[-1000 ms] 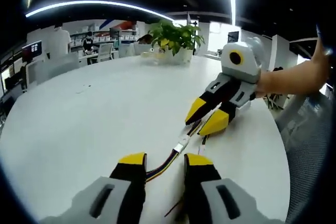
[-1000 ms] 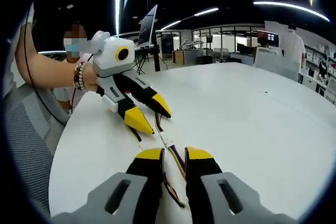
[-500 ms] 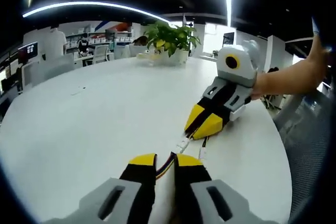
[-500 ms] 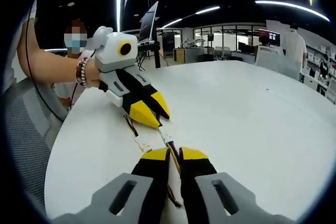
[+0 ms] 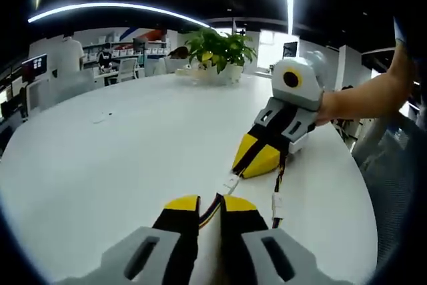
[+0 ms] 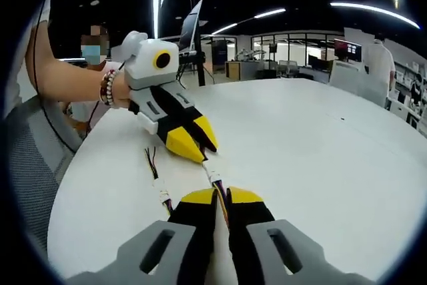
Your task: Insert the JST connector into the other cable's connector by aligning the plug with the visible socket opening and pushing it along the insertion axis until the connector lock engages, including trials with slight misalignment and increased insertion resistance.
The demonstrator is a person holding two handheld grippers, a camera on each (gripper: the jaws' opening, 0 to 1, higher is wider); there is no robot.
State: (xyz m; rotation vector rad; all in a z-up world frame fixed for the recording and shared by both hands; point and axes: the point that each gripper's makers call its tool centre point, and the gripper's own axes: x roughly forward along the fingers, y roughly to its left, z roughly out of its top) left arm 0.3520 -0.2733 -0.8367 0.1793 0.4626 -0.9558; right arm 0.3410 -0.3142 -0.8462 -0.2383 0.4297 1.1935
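Observation:
A white JST connector (image 5: 231,181) (image 6: 215,177) lies on the white table (image 5: 120,145) between the two gripper tips. Coloured wires run from it into my left gripper (image 5: 210,202), which is shut on them. Facing it from the right, my right gripper (image 5: 244,167) is shut on the wires at the connector's far side. In the right gripper view my right gripper (image 6: 221,195) pinches the coloured wires, and my left gripper (image 6: 201,152) is shut just beyond the connector. I cannot tell whether plug and socket are joined.
A second loose cable (image 5: 275,201) (image 6: 161,190) with a white connector and dark wires lies beside the grippers. A potted plant (image 5: 217,48) stands at the table's far side. The table's edge (image 6: 63,191) runs near a mesh chair (image 6: 27,165). A person's forearm (image 6: 70,81) holds the left gripper.
Both grippers have gone from open to shut on the wires, and the two tips have drawn closer to the connector. The loose cable has shifted sideways, away from the grippers.

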